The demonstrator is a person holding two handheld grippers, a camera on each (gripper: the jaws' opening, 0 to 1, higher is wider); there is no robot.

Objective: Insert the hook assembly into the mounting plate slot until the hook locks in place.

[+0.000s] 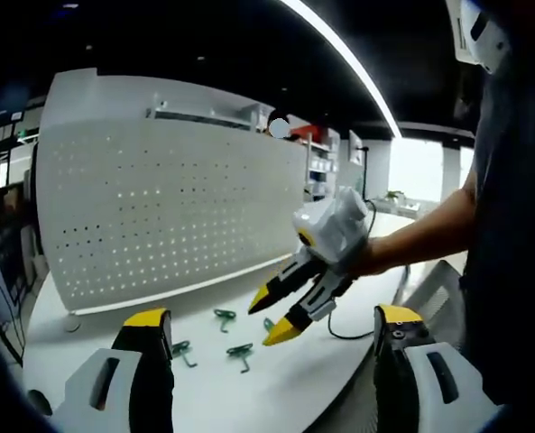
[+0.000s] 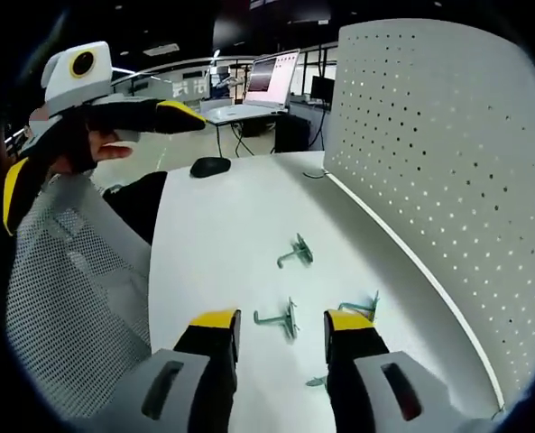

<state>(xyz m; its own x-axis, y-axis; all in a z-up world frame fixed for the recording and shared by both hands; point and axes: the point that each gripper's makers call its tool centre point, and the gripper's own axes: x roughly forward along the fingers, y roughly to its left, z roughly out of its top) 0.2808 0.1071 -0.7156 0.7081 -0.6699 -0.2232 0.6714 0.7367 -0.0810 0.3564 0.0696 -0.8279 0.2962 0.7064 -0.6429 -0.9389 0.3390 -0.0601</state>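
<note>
Several green hooks lie loose on the white table (image 1: 249, 388): one hook (image 1: 224, 316) nearest the board, another hook (image 1: 241, 352) closer in. The white pegboard mounting plate (image 1: 159, 207) stands upright behind them. My left gripper (image 1: 272, 323) is wide open and holds nothing. From the right, my right gripper (image 1: 272, 316) hovers just above the hooks, open and holding nothing. In the right gripper view, a hook (image 2: 281, 318) lies between the open jaws of my right gripper (image 2: 281, 321), with another hook (image 2: 296, 253) farther off. The pegboard (image 2: 447, 162) is at right, and my left gripper (image 2: 100, 149) is raised at upper left.
A grey mesh chair (image 2: 69, 289) stands against the table's near edge. At the far end of the table (image 2: 222, 225) are a black mouse (image 2: 210, 166) and a cable. A laptop (image 2: 272, 81) sits on a desk beyond. A person's forearm (image 1: 420, 239) reaches in from the right.
</note>
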